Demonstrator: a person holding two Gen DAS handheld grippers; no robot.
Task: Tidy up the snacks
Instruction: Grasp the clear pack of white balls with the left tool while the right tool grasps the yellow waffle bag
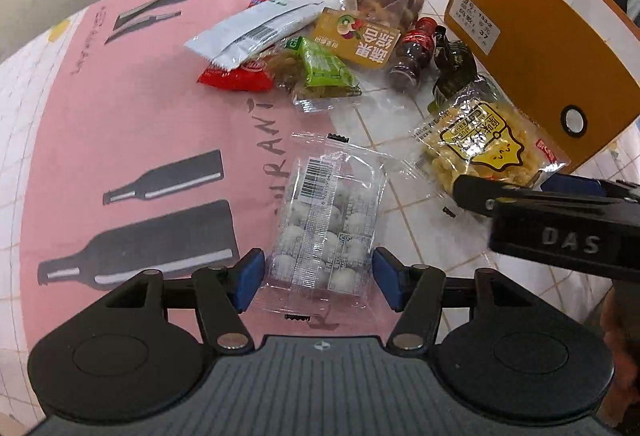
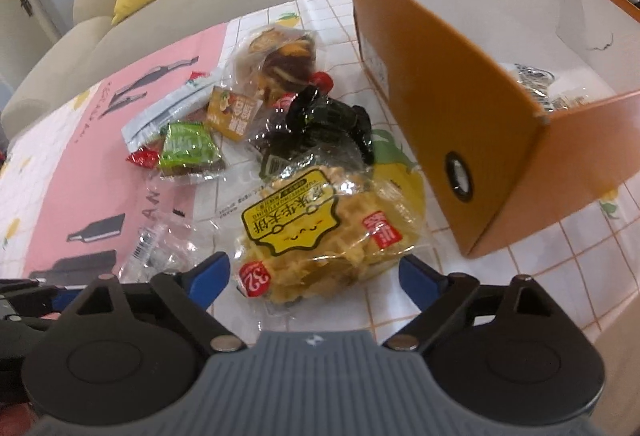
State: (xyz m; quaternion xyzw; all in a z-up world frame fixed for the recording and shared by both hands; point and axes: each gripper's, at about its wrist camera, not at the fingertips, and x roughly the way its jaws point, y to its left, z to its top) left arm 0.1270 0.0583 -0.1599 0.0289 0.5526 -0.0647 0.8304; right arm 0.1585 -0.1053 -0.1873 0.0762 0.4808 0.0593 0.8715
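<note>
A clear pack of white round sweets [image 1: 324, 220] lies on the pink part of the tablecloth. My left gripper [image 1: 319, 278] is open, with its blue pads on either side of the pack's near end and not visibly pressing on it. A clear pack of yellow waffles [image 2: 320, 232] lies on the tiled cloth beside the orange box [image 2: 460, 108]. My right gripper [image 2: 314, 274] stands wide open around the waffle pack's near end, with gaps at both pads. The waffle pack [image 1: 484, 144] also shows in the left wrist view, where a black finger [image 1: 472, 192] of the right gripper reaches it.
Further back lies a heap of snacks: a silver-white packet [image 1: 256, 30], a red packet [image 1: 236, 78], a green pack [image 1: 326, 70], an orange-yellow packet [image 1: 356, 40], a small cola bottle [image 1: 412, 56] and a dark wrapped item [image 2: 320, 116]. The box holds a silvery packet [image 2: 536, 80]. A sofa borders the table.
</note>
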